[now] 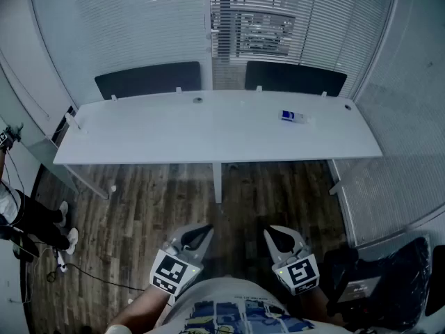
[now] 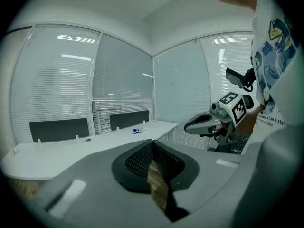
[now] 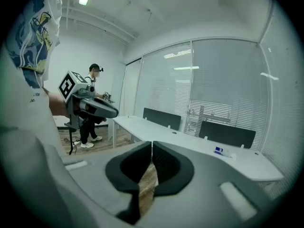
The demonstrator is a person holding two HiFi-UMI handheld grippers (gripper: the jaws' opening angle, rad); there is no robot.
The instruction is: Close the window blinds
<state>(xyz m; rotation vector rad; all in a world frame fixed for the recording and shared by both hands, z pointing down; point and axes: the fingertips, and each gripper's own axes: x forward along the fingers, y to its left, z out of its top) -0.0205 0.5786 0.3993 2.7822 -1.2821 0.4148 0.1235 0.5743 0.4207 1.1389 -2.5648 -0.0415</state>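
- Blinds (image 1: 139, 26) hang over the glass behind the desk (image 1: 208, 134) and run on round the glass past its right end.
- Behind the desk's middle, one narrow section (image 1: 257, 23) lets a darker shape show between its slats; the wider sections on both sides read as pale, even stripes.
- Two dark panels (image 1: 148, 79) stand along the desk's far edge, between the top and the blinds.
- A small blue-and-white packet (image 1: 293, 117) lies on the desk's right half, well in from the near edge; the rest of the top is bare.
- Left tool (image 1: 200, 234) and right tool (image 1: 275, 235) sit side by side on the near side of the desk, well back from its near edge and apart from each other.
- Each tool has its jaws together, pads meeting at the tips with nothing between them.
- Wood floor (image 1: 139, 214) lies open between the tools and the desk's near edge; only the centre leg (image 1: 217, 183) stands there.
- Off the desk's left end a person (image 1: 21, 218) stands, with a cable (image 1: 90, 273) trailing on the floor.
- Off the desk's right end, near the right tool, sits a black bag (image 1: 393, 284); the glass wall there comes close to the desk's right corner.
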